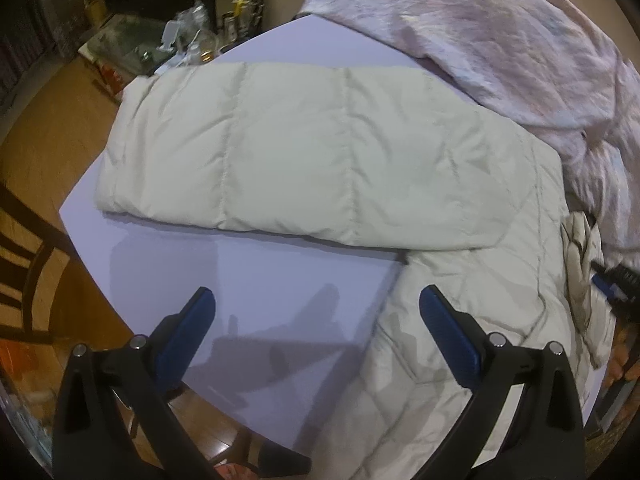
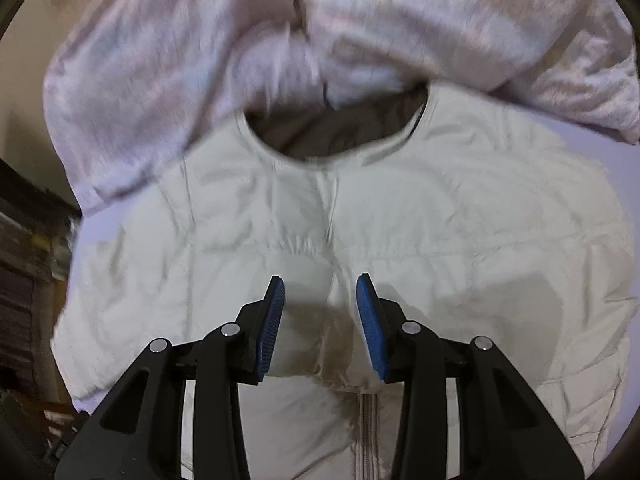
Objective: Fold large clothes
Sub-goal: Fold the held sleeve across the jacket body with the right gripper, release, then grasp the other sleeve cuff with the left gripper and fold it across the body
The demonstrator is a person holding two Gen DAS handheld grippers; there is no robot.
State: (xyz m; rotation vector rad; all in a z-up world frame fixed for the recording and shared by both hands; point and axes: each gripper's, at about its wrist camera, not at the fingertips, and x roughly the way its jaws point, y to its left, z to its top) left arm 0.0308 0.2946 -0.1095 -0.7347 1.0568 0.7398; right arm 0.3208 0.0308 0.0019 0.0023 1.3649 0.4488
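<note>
The left gripper point(image 1: 316, 300) hangs with fingers spread wide and empty over a bare stretch of the pale table point(image 1: 248, 280), whose edge curves from 9 to 6 o'clock. The cream puffer jacket point(image 1: 312, 152) lies across the table, its folded sleeve running 9 to 3 o'clock, a pink garment point(image 1: 500, 40) bunched at 1 o'clock. The right gripper point(image 2: 320, 286) pinches a fold of jacket, collar point(image 2: 336, 136) pointing to 12 o'clock.

Jacket point(image 1: 320, 152) on table point(image 1: 256, 280), blanket point(image 1: 500, 32) behind.
</note>
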